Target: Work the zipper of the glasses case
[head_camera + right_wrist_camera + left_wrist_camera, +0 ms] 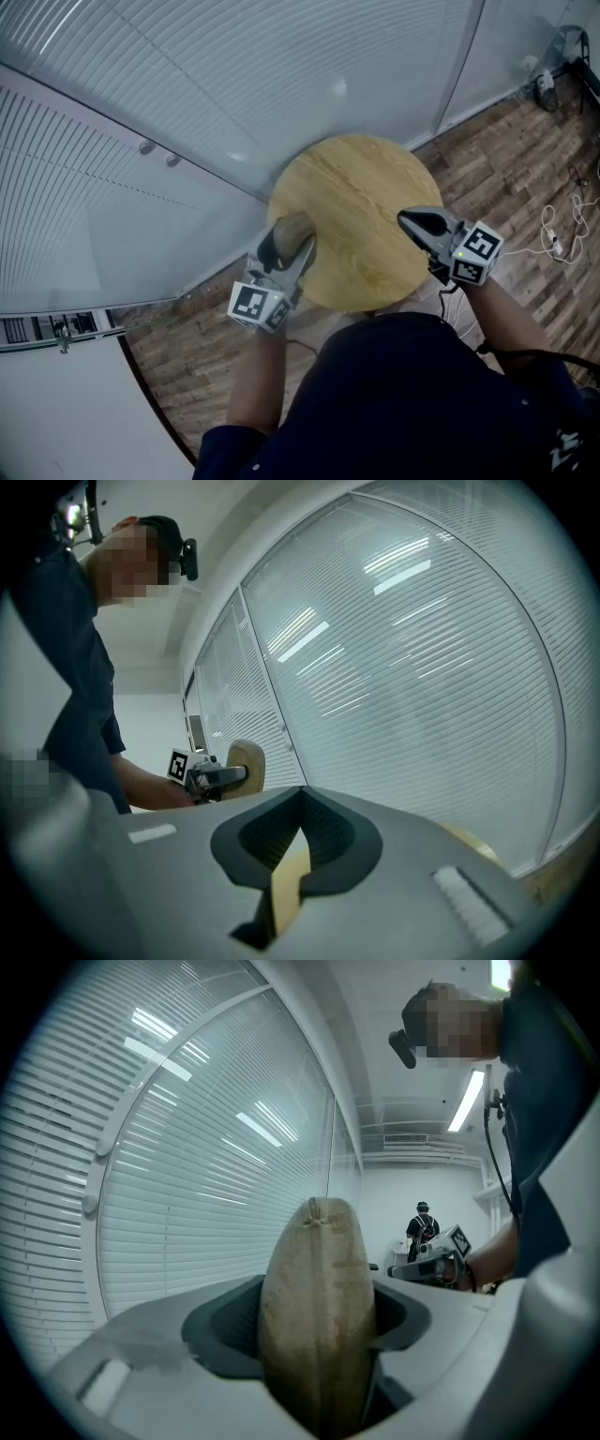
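Note:
My left gripper [287, 246] is shut on the glasses case [292, 228], a beige fabric oval, and holds it over the left edge of the round wooden table [361, 187]. In the left gripper view the case [317, 1316] stands upright between the jaws, narrow edge towards the camera, a small stitched tab at its top. I cannot make out the zipper pull. My right gripper [407, 221] is shut and holds nothing; it hovers over the table's right side, apart from the case. In the right gripper view the jaws [298, 810] meet, and the case [247, 761] shows to the left.
A glass wall with blinds [234, 84] runs close behind the table. The floor is wood planks, with white cables [562, 234] at the right. Another person [424, 1227] stands far off in the room.

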### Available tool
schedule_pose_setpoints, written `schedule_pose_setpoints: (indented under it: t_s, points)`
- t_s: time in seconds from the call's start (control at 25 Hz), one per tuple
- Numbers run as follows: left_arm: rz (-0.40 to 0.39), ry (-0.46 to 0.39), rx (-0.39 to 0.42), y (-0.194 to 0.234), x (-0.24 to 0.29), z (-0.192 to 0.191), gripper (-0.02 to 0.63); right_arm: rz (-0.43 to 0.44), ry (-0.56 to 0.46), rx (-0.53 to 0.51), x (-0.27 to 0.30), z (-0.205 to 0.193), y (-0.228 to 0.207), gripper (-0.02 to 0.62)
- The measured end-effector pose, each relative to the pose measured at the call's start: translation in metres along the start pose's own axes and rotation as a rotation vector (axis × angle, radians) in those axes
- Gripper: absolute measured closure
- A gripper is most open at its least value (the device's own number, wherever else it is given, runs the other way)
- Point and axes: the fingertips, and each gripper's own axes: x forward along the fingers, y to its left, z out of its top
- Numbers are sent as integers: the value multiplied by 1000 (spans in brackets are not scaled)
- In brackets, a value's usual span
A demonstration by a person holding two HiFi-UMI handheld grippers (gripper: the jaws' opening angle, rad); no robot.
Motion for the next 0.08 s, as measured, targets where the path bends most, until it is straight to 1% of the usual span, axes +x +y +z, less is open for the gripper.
schedule_pose_setpoints:
  t_s: [0.08]
  points:
    - [8, 0, -9, -1, -1, -1, 305, 5, 1, 2, 2, -2, -1, 589]
